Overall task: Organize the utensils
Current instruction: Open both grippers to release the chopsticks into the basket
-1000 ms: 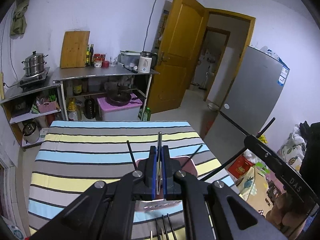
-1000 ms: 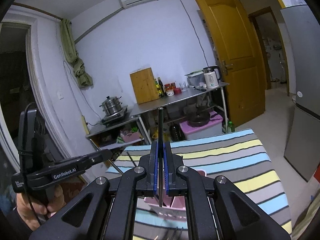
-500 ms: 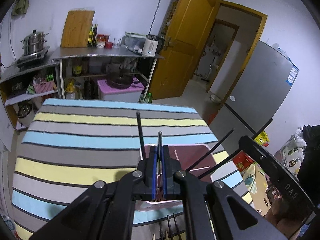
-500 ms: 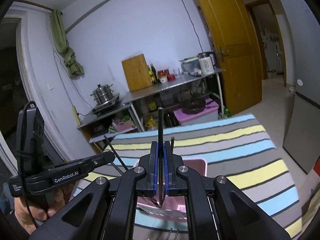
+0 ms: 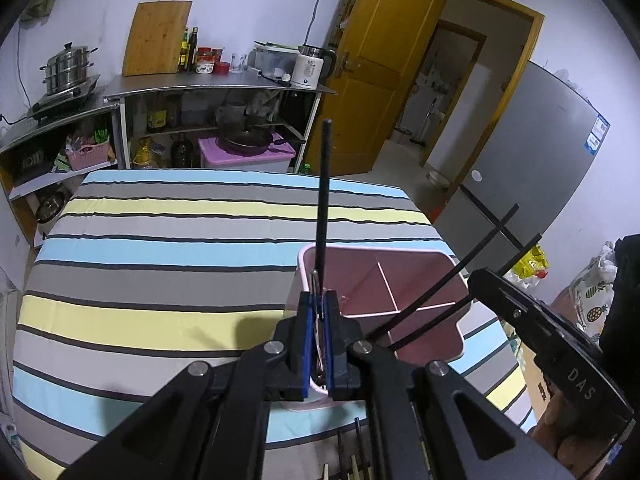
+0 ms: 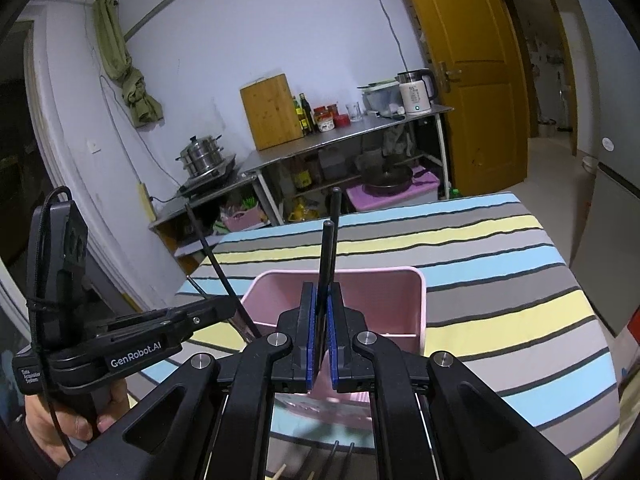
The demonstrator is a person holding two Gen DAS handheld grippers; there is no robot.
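Observation:
A pink divided bin (image 5: 416, 280) stands on the striped table. My left gripper (image 5: 319, 300) is shut on a black chopstick (image 5: 323, 184) that points up, right over the bin's near left corner. My right gripper (image 6: 319, 292) is shut on two black chopsticks (image 6: 329, 248), upright above the near side of the bin (image 6: 372, 292). In the left wrist view the right gripper (image 5: 552, 356) hangs at the bin's right side and its chopsticks (image 5: 460, 272) slant across the bin. In the right wrist view the left gripper (image 6: 160, 332) is at the bin's left.
More chopsticks (image 5: 352, 452) lie on the striped tablecloth (image 5: 160, 280) at the near edge, below both grippers. A metal shelf (image 5: 216, 88) with pots, bottles and a kettle stands behind the table. A grey fridge (image 5: 540, 168) is to the right. A hand (image 6: 60, 428) holds the left gripper.
Both grippers have sunk toward the pink bin with their chopsticks still gripped. The bin now fills more of each view and the lower chopstick ends reach down to it.

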